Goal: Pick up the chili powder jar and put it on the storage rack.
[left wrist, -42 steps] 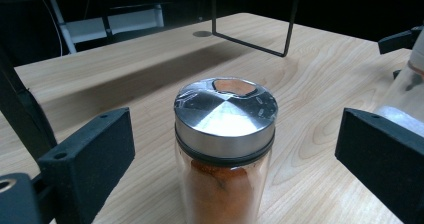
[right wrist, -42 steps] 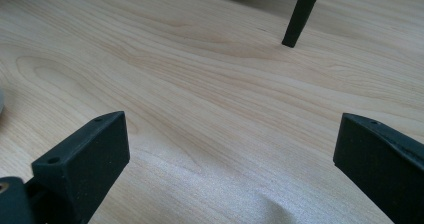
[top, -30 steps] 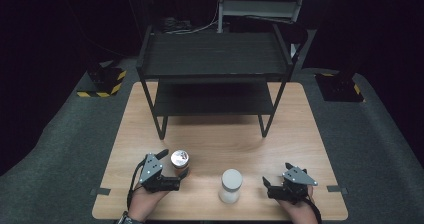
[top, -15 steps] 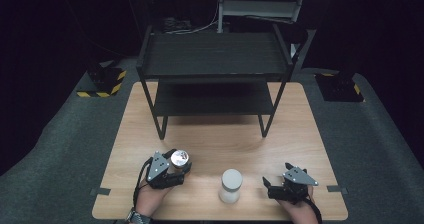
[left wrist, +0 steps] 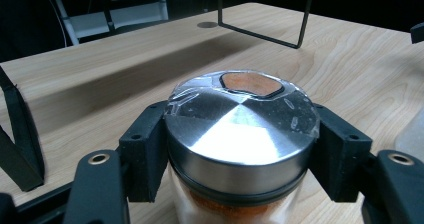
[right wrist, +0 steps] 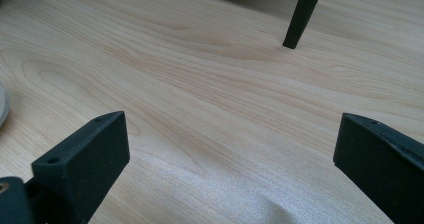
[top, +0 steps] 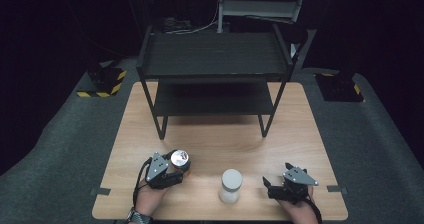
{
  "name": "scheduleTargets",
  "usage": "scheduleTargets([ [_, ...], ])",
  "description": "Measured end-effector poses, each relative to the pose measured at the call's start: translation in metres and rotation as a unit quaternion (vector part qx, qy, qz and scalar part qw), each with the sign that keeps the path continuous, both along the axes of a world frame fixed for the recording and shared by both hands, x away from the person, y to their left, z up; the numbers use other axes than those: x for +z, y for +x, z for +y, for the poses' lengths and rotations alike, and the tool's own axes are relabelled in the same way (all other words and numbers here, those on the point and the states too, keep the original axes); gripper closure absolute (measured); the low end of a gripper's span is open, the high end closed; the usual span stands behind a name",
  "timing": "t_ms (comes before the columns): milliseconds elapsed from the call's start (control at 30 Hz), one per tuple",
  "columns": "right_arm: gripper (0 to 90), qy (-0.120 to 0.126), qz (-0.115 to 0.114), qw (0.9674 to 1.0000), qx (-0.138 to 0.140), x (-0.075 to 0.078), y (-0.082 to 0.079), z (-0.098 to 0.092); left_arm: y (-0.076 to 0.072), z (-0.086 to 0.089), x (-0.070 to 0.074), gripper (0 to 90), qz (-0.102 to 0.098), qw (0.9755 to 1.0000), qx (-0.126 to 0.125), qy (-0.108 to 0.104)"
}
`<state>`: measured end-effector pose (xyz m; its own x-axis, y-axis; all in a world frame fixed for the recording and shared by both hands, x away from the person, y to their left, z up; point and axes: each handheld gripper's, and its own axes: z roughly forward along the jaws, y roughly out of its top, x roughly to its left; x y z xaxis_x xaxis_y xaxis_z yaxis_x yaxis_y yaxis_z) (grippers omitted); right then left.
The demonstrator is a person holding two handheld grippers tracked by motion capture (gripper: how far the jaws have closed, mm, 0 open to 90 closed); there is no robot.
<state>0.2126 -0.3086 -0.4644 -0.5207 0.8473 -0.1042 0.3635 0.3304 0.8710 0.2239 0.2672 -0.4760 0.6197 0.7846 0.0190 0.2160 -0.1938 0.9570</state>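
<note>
While your left gripper sits at about seven o'clock on the pale, fine-grained wooden table, its jaws have just been closing and now clamp the small clear glass spice jar with the brushed-steel round lid from both sides. In the left gripper view the black, matte, blocky pads press against the rim of that lid, one on each side. The lid is smooth and shiny, a clear film wraps its top, and a rounded opening near its far edge shows orange powder. Below the lid the glass body holds the same orange-red powder. The jar stands upright on the table, its long axis vertical and its lid facing straight up.

Moving toward six o'clock, a short white cylindrical container with a flat round top stands upright on the wood, apart from both grippers and between them.

At about five o'clock your right gripper rests near the table's front edge with its jaws spread wide and nothing between them. In the right gripper view its two black pads frame bare wood grain, with one thin black metal leg standing beyond them.

At twelve o'clock, at the far end of the table, stands a black two-tier metal rack with flat dark shelves and slim legs.
</note>
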Motion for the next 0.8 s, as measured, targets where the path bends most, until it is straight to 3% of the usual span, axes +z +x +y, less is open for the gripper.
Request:
scheduleTargets([
  [300, 0.8, -0.001, 0.001, 1.0, 0.001, 0.0, 0.001, 0.0, -0.001, 0.001, 0.0, 33.6, -0.002, 1.0, -0.001, 0.0],
  [433, 0.8, 0.001, 0.002, 1.0, 0.002, 0.0, 0.001, -0.001, 0.0, 0.004, 0.0, 33.8, 0.0, 0.9999, -0.002, -0.011],
  [800, 0.9, 0.0, 0.002, 1.0, 0.002, 0.0, 0.001, 0.0, -0.006, 0.006, 0.012, 34.0, -0.025, 0.9996, -0.005, -0.013],
])
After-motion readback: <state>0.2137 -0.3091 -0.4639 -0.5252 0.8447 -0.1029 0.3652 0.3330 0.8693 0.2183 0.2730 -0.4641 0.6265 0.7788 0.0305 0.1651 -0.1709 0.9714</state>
